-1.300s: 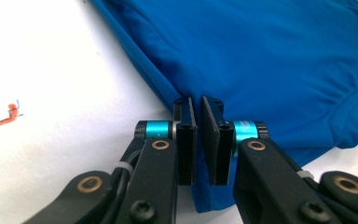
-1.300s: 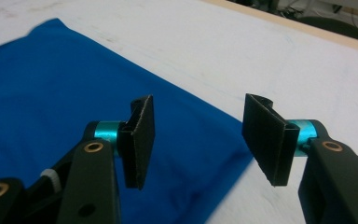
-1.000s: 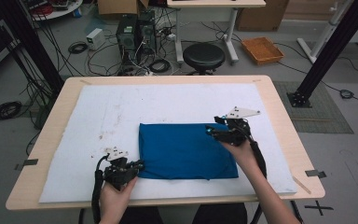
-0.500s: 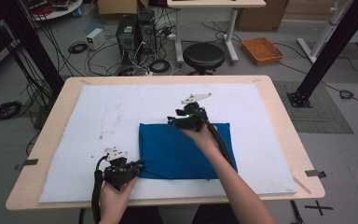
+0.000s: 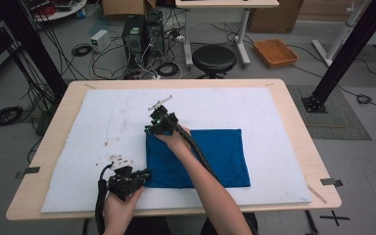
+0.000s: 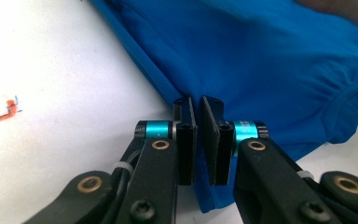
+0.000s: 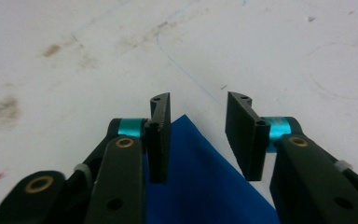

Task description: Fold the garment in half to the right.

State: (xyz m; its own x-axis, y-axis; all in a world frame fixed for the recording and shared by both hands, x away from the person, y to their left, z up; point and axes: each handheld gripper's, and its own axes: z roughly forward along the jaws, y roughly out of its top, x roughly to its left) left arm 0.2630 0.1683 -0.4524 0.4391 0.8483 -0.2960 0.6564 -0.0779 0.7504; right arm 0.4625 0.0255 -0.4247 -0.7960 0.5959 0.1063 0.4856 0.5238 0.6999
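The right forearm is reaching diagonally across the blue cloth, from the near edge of the table up toward the cloth's far-left corner. The right hand is lying over that corner, holding the right gripper tilted down and pointing away from the person. In the right gripper view its jaws are standing spread apart, with the pointed corner of the cloth lying between and beneath them; they are not gripping it.

The left hand is coming in at the near edge, just left of the cloth's near-left corner, with the left gripper pointing rightward into that corner. In the left gripper view its jaws are sitting almost pressed together, a thin slit showing between them, at the cloth's folded edge; I cannot tell whether fabric is caught in the slit.

The cloth is lying flat on the white mat, folded into a rectangle right of the mat's centre, its long axis running left to right along the table's near edge.
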